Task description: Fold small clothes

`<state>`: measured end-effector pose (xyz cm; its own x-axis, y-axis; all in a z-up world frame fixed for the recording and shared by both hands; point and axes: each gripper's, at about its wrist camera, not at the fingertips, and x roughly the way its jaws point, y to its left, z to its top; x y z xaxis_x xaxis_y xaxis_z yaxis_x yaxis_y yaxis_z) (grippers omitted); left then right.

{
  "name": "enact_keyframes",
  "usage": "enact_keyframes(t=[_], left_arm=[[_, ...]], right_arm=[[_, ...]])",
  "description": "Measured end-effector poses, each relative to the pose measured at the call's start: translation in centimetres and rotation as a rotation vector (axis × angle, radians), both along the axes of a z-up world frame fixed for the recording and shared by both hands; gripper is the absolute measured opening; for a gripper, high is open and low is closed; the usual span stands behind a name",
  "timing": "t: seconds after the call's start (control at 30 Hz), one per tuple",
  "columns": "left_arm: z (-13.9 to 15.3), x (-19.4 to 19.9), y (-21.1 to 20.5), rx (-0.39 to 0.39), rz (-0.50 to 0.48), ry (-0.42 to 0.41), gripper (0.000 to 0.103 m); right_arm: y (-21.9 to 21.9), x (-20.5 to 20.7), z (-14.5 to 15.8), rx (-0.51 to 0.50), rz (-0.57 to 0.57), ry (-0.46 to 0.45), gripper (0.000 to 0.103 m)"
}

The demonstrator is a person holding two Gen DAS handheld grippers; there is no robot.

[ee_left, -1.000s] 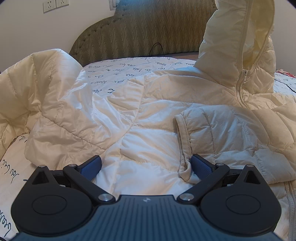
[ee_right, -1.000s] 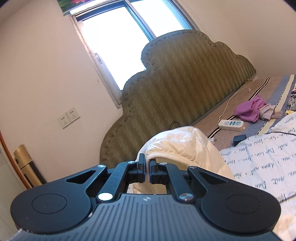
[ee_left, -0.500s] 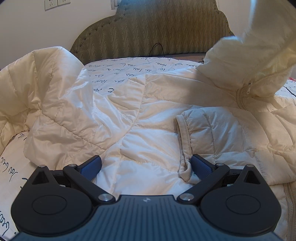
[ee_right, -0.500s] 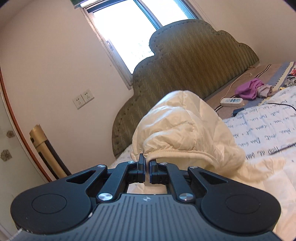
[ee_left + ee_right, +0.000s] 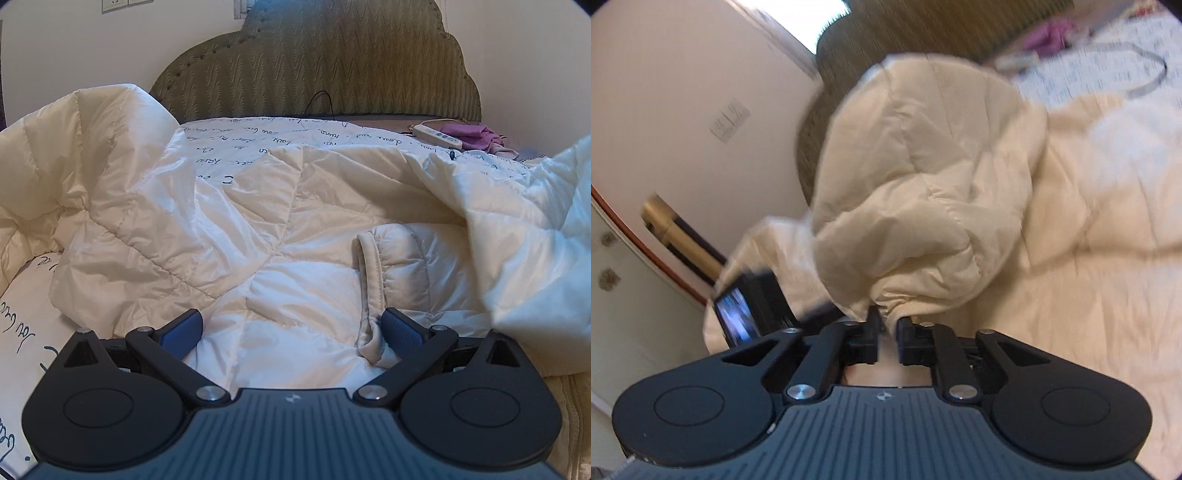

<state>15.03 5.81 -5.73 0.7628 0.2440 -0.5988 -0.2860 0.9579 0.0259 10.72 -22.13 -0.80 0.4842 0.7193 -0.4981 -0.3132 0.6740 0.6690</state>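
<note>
A cream quilted hooded jacket lies spread on the bed. My left gripper is open and low over it, its right finger touching the folded sleeve cuff. My right gripper is shut on the edge of the jacket's hood, which bulges above the fingers. The hood also shows at the right edge of the left wrist view, draped over the sleeve.
The bed sheet has handwriting print. A green padded headboard stands behind. A white power strip and purple cloth lie at the far right. The left gripper's body shows in the right wrist view.
My right gripper has brought the hood down from high above the bed onto the jacket's right side, tilting toward the bed. The left gripper has stayed in place, open.
</note>
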Motion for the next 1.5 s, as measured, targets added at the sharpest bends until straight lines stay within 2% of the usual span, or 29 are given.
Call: enact_keyframes(t=[0.07, 0.1, 0.17, 0.23, 0.33, 0.37, 0.43, 0.47, 0.57, 0.7, 0.77, 0.87, 0.97, 1.03, 1.13, 1.2, 1.3, 1.4, 1.5], left_arm=[[0.0, 0.0, 0.0, 0.004, 0.002, 0.0, 0.103], [0.0, 0.0, -0.1, 0.005, 0.002, 0.001, 0.103], [0.0, -0.1, -0.1, 0.007, 0.002, 0.002, 0.103], [0.0, 0.0, -0.2, 0.01, 0.003, 0.005, 0.103], [0.0, 0.0, -0.3, 0.015, 0.004, 0.008, 0.103], [0.0, 0.1, -0.3, 0.017, 0.004, 0.009, 0.103], [0.0, 0.1, -0.3, 0.017, 0.004, 0.01, 0.103], [0.0, 0.1, -0.3, 0.017, 0.004, 0.01, 0.103], [0.0, 0.1, -0.4, 0.021, 0.003, 0.012, 0.103], [-0.1, 0.2, -0.4, 0.027, 0.003, 0.017, 0.103], [-0.1, 0.2, -0.5, 0.031, 0.002, 0.021, 0.103], [-0.1, 0.3, -0.5, 0.034, 0.0, 0.029, 0.103], [0.1, 0.5, -0.5, 0.036, 0.002, 0.04, 0.103], [0.2, 0.6, -0.6, 0.041, 0.005, 0.051, 0.103], [0.8, 0.5, -0.5, 0.052, -0.002, 0.077, 0.103], [1.6, 0.0, -0.1, 0.057, -0.006, 0.079, 0.103], [2.6, -1.5, 0.4, 0.057, -0.028, 0.068, 0.103], [3.0, -3.1, 0.9, 0.049, -0.051, 0.072, 0.103], [3.8, -4.9, 1.5, 0.054, -0.02, 0.081, 0.103]], right_arm=[[0.6, -0.1, -0.5, -0.053, 0.064, 0.053, 0.024], [1.1, -0.4, -0.2, -0.09, 0.117, 0.047, 0.025], [2.2, -1.7, 1.9, -0.162, 0.226, -0.048, 0.026], [2.8, -3.0, 5.0, -0.159, 0.282, -0.19, 0.027], [2.4, -3.3, 9.2, -0.151, 0.188, -0.421, 0.04], [2.3, -3.1, 9.9, -0.168, 0.126, -0.503, 0.049], [2.5, -2.3, 9.7, -0.241, 0.032, -0.606, 0.055], [2.9, -1.3, 8.9, -0.317, -0.001, -0.611, 0.055], [4.3, 0.4, 4.9, -0.503, -0.013, -0.492, 0.055], [5.2, -0.5, 0.9, -0.502, 0.056, -0.387, 0.055], [5.2, -0.8, 0.0, -0.529, 0.072, -0.363, 0.053], [4.8, -0.8, 1.8, -0.495, 0.045, -0.393, 0.051], [3.3, -0.9, 4.2, -0.403, -0.041, -0.466, 0.052], [3.0, 0.0, 4.7, -0.376, -0.098, -0.471, 0.055], [3.6, 2.2, 2.4, -0.433, -0.081, -0.396, 0.058], [4.3, 2.7, -0.2, -0.488, -0.06, -0.331, 0.058], [4.5, 2.7, -3.0, -0.49, -0.038, -0.285, 0.061], [5.5, 2.0, -3.7, -0.552, -0.007, -0.312, 0.062], [7.0, 1.2, -4.4, -0.653, 0.022, -0.38, 0.065]])
